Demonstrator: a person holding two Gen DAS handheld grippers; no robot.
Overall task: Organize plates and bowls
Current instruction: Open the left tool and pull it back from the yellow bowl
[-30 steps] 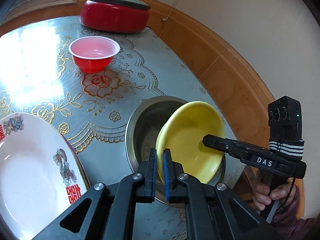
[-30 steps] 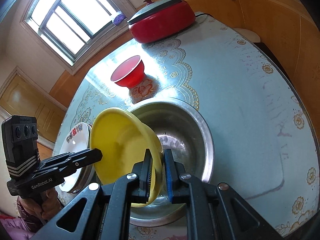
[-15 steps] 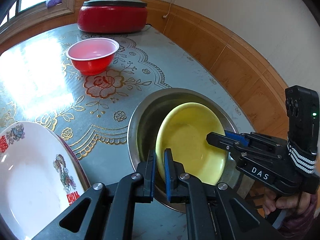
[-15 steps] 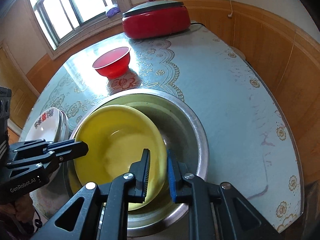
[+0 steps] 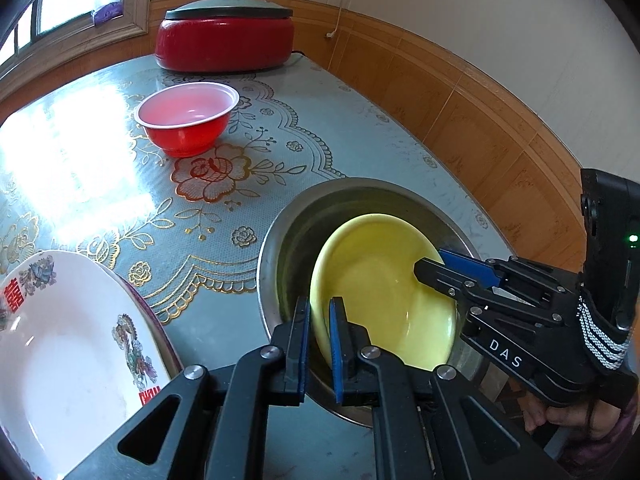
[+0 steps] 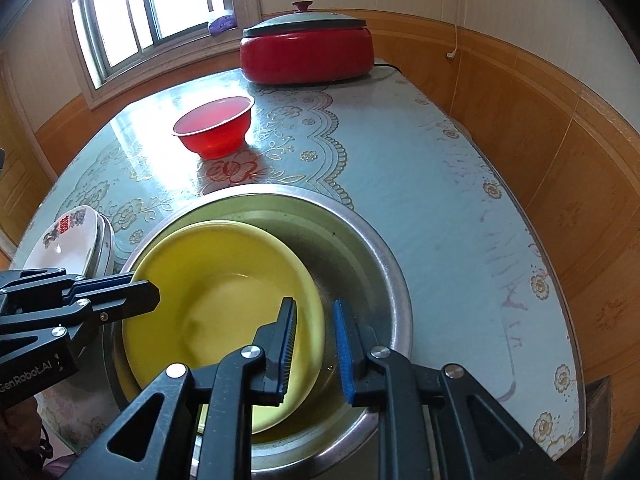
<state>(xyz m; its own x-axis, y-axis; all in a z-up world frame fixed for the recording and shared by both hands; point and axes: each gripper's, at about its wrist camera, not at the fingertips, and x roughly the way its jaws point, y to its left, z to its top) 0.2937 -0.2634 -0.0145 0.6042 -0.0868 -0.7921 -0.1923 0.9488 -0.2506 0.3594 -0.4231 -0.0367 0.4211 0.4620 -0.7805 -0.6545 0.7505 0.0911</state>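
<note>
1. Pinching the yellow bowl's (image 5: pixel 380 300) near rim, the left gripper (image 5: pixel 319 320) holds it inside the steel basin (image 6: pixel 394 280).
2. The right gripper (image 6: pixel 316 340) stands parted astride the bowl's rim.
3. Beyond the basin sits the red bowl (image 5: pixel 186 120).

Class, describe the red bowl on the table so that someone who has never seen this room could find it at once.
Start at the big red lidded cooker at the table's far end, under the wall sockets. Just in front of it, alone on the flowered tablecloth, stands the red bowl. It is small, upright, pale inside, and not nested in the steel basin like the yellow dish.
</note>
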